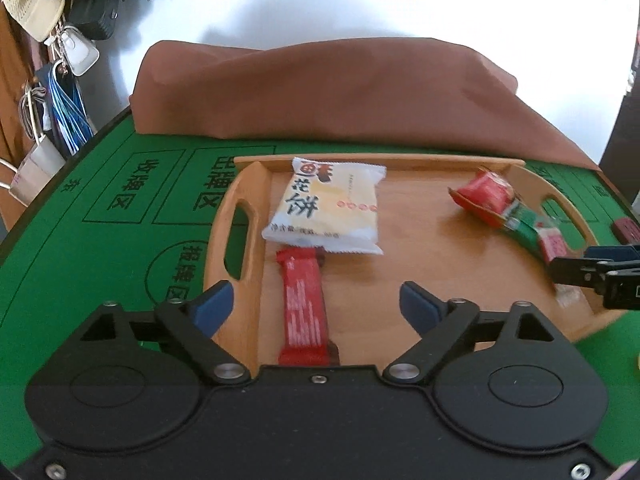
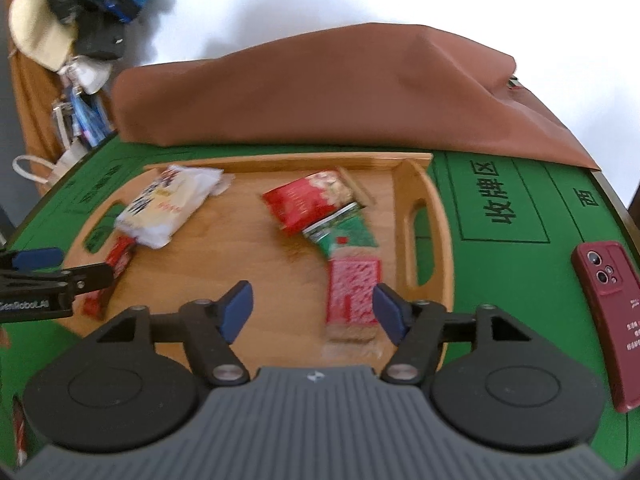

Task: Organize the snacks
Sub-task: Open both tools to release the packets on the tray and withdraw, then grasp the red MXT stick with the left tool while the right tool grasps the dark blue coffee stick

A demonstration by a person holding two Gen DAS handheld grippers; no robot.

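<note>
The left claw [image 1: 316,304] stands with its blue pads wide apart and nothing pressed between them. Below it a long red bar [image 1: 305,308] lies flat on the wooden tray [image 1: 420,240]. The bar's far end is tucked under a white biscuit packet [image 1: 326,208]. At the tray's right side lie a red pouch [image 1: 486,198] and a green sachet [image 1: 528,230]. The right claw [image 1: 560,274] reaches in there. The tray sits on the green table [image 1: 100,240], a brown cloth [image 1: 340,92] behind it.

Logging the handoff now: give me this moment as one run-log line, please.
left gripper: open, empty | right gripper: open, empty | wooden tray: white packet, red bar, red-green packets inside | phone: on mat
</note>
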